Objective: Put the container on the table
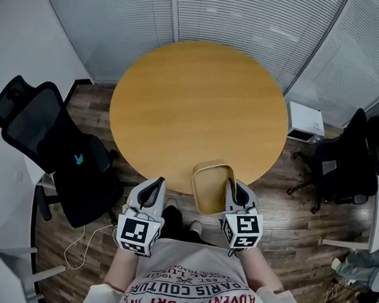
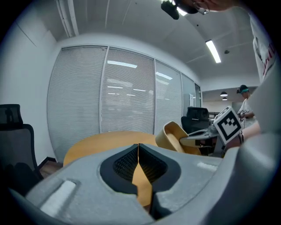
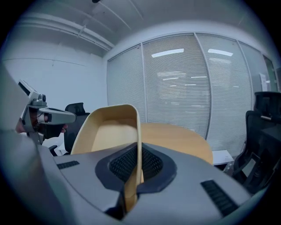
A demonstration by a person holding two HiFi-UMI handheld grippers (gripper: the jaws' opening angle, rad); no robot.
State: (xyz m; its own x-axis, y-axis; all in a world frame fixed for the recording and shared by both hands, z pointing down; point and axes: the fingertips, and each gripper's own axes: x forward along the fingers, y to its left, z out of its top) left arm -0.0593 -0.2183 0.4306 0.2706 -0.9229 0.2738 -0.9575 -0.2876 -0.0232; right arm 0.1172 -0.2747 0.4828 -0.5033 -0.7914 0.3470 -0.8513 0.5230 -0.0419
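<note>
Nearest the person, at the bottom of the head view, both tools are held out level in front of the body. The left gripper (image 1: 154, 186) sits lower left of centre; its fingers (image 2: 125, 163) are pressed together with nothing between them, and the tan strip showing below their tips in its own view is only the desk beyond. The right gripper (image 1: 233, 187) sits just right of centre. Its fingers (image 3: 153, 165) are clamped on the thin right-hand wall of the container (image 1: 210, 185), a pale wooden tub tipped so that its hollow faces towards the left gripper.

In the head view the container lies across the near edge of the round desk (image 1: 199, 103), part over the wood and part over the floor (image 1: 288, 219) below the rim. Seen from the left gripper view it looks to hang in the air rather than rest on anything, though I cannot say for certain that its bottom clears the surface.

So the pick-up is done and the carry has reached the desk's edge. What is left, to my eye, is bringing it further over the top, levelling it, setting it down and letting go.

Beyond the desk, a black office chair (image 1: 53, 151) stands at the left and closed blinds (image 1: 250, 22) fill the top.
</note>
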